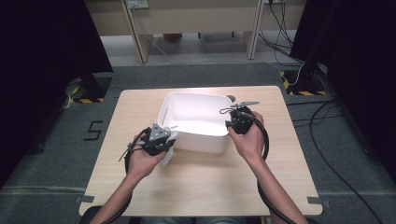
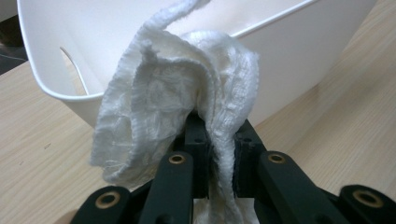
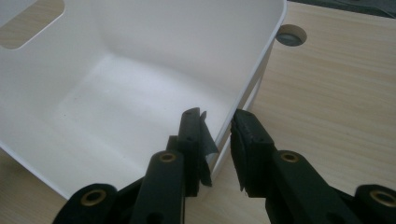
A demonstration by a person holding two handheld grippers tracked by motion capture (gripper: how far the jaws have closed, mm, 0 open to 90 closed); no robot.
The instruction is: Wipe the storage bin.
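Nearest us, left tool [image 2: 219, 158] is clamped on a crumpled white gauzy cloth [image 2: 177, 98], soft and floppy, held just outside the near wall of the white glossy rounded plastic tub [image 1: 198, 140]. We judge the limp cloth could snag the rim. Farther off, right tool [image 3: 219, 135] grips the tub's thin wall; slick plastic may slip on the pale wood-grain tabletop [image 1: 201, 182].

1 white tub [image 1: 196, 135], 1 white cloth [image 2: 177, 98], 2 hand-held grippers, left [image 1: 159, 140], right [image 1: 239, 122], 1 table [image 1: 201, 186]
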